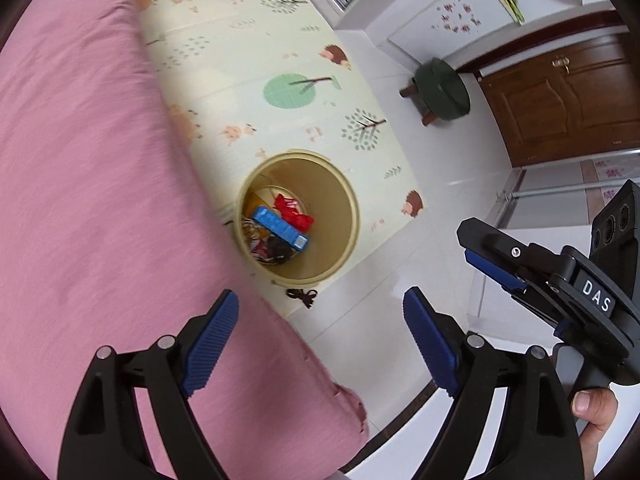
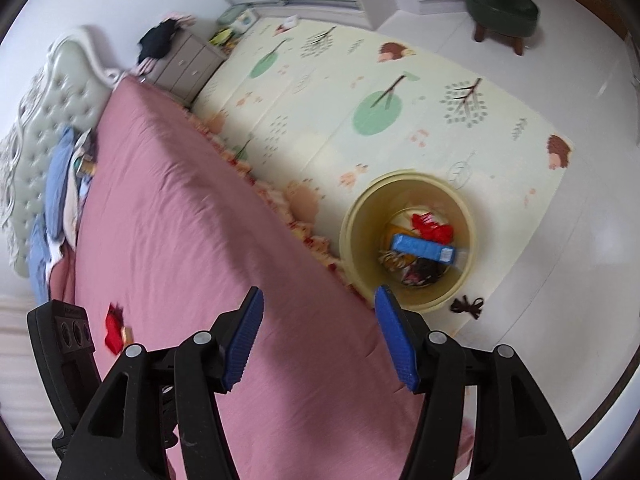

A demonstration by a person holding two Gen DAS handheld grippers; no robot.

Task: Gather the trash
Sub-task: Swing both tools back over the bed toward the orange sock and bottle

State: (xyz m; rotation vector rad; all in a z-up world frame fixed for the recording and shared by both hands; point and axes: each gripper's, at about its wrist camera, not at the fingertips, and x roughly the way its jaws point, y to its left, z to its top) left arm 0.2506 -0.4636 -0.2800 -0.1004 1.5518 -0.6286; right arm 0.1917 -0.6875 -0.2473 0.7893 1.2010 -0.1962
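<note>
A beige waste bin [image 1: 354,216] [image 2: 347,236] stands on the play mat beside the pink bed. Inside lie a blue box [image 1: 280,226] [image 2: 422,248], a red wrapper [image 1: 292,210] [image 2: 434,228] and dark wrappers. My left gripper [image 1: 320,336] hangs open over the bed's corner, with nothing between its blue pads. My right gripper [image 2: 320,332] is open and empty too, above the bed's edge short of the bin; it also shows at the right of the left wrist view [image 1: 470,246]. A red wrapper [image 2: 114,328] lies on the bedspread. A dark scrap [image 1: 302,296] [image 2: 467,306] lies on the floor by the bin.
The pink bedspread [image 2: 180,220] fills the left side, with bedding piled at the headboard [image 2: 60,92]. A green stool [image 1: 440,88] [image 2: 500,8] stands on white tiles near a wooden door [image 1: 560,108]. A nightstand [image 2: 188,66] is beside the bed. A hand [image 1: 596,408] holds the right gripper.
</note>
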